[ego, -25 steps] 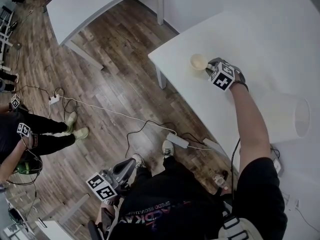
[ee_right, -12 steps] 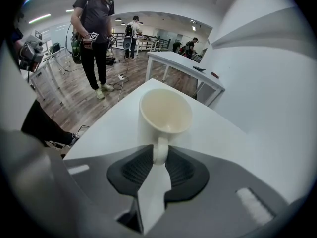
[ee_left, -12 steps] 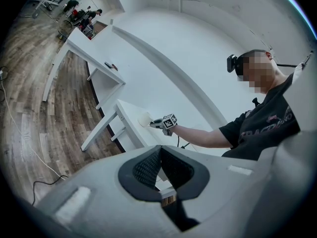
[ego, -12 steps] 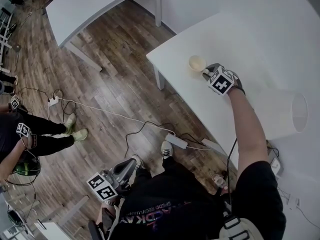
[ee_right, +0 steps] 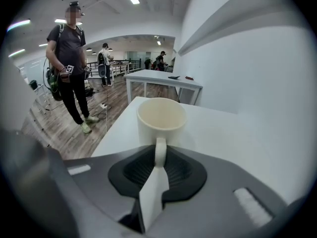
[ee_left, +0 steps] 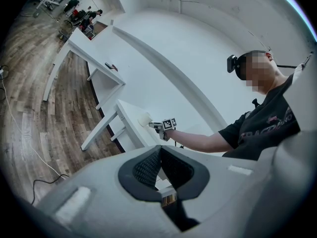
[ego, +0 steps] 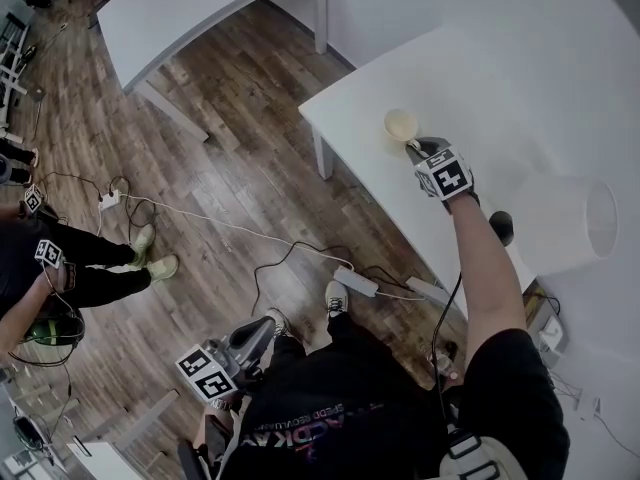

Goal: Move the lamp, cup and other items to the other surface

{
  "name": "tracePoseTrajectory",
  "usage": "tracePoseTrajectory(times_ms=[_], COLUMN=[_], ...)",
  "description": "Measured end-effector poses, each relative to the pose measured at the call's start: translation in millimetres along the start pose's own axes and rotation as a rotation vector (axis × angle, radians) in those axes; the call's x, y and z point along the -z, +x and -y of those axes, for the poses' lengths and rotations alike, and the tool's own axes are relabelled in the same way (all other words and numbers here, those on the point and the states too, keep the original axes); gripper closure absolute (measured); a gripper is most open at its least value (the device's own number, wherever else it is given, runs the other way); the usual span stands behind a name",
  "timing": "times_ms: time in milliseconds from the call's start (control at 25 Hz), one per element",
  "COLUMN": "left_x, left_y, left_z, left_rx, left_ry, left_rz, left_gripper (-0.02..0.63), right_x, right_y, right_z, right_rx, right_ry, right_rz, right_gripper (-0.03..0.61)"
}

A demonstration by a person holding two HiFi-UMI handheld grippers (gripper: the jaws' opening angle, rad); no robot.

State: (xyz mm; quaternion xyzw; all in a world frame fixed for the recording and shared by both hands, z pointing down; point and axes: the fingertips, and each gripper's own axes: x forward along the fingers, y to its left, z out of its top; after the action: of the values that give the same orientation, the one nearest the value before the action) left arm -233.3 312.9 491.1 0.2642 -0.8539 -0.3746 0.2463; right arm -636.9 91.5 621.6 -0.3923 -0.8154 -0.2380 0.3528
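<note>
The right gripper (ego: 412,148) has just been closing and pinches the handle of the cup (ego: 400,124) on the white desk (ego: 480,78), while the left gripper (ego: 262,330) hangs clenched and empty.

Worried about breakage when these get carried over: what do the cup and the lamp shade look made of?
Cup: probably glazed ceramic. It is cream, with a thick rounded rim, a smooth, faintly glossy wall and a moulded loop handle.
Lamp shade: likely fabric or paper over a frame. It is a matte white drum with no gloss; which of the two cannot be told.
</note>
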Motion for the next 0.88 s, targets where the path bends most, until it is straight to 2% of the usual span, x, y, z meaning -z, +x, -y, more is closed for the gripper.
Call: tracePoseTrajectory(times_ms=[520,880], left_x=[-5.6,-12.6], left_y=[-19.1,-35.5], left_z=[-4.8,-11.0], left_rx=[0.028,0.058], left_ry=[-0.001,0.002], left_rz=[-0.013,-0.041], left_gripper=[0.614,0.614], right_x=[-2.7,-6.8], right_y=[-23.9,-46.3], right_z=[-14.0,-23.5], right_rx=[0.157,0.249], right_ry=[0.169,0.23], right_rz=[0.146,0.211], right_gripper=[0.531,0.531])
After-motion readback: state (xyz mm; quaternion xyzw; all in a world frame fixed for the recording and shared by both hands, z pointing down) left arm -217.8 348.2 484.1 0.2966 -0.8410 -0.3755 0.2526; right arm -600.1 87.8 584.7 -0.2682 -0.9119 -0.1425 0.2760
